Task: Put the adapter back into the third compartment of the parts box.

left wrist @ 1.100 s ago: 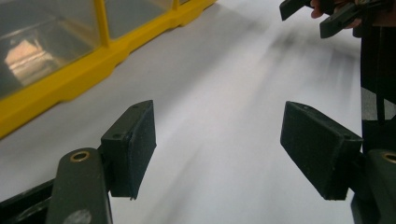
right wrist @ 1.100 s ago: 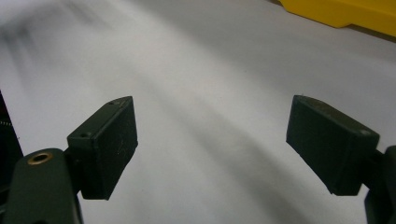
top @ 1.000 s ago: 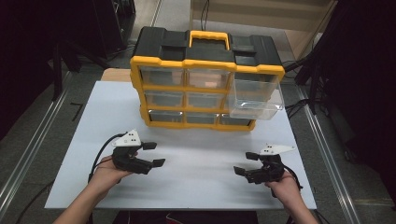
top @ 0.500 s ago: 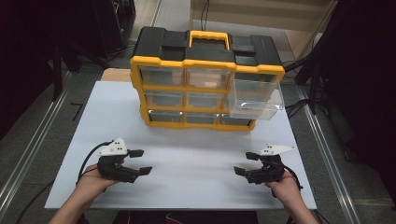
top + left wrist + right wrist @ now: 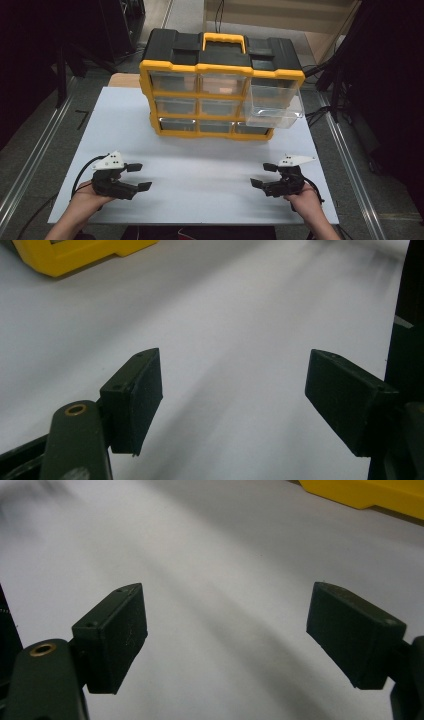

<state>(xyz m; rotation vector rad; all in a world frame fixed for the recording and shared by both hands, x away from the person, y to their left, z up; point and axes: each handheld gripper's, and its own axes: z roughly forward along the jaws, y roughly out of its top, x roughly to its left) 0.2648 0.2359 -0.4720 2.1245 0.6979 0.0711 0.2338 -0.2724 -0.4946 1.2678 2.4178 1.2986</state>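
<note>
A yellow and black drawer organiser [image 5: 220, 70] stands at the back of the white table [image 5: 200, 155], its handle on top. Its upper right clear drawer [image 5: 274, 104] is pulled out and looks empty. My left gripper [image 5: 138, 176] rests low at the front left of the table, open, nothing between its jaws. At the front right my right gripper [image 5: 262, 175] is open too, jaws pointing toward the middle. In the left gripper view the jaws [image 5: 234, 400] stand wide over bare white table, a yellow corner of the organiser [image 5: 75, 255] beyond. The right gripper view shows its jaws [image 5: 240, 637] wide apart, the organiser's yellow base [image 5: 370, 495] at top right.
Metal rails [image 5: 30, 160] run along both sides of the table. Black cables [image 5: 82, 175] trail from each gripper. Dark equipment [image 5: 390, 75] stands beyond the right rail. A broad stretch of white tabletop lies between the grippers and the organiser.
My left gripper has drawn back toward the front left edge of the table. The right gripper has stayed where it was. Both remain open.
</note>
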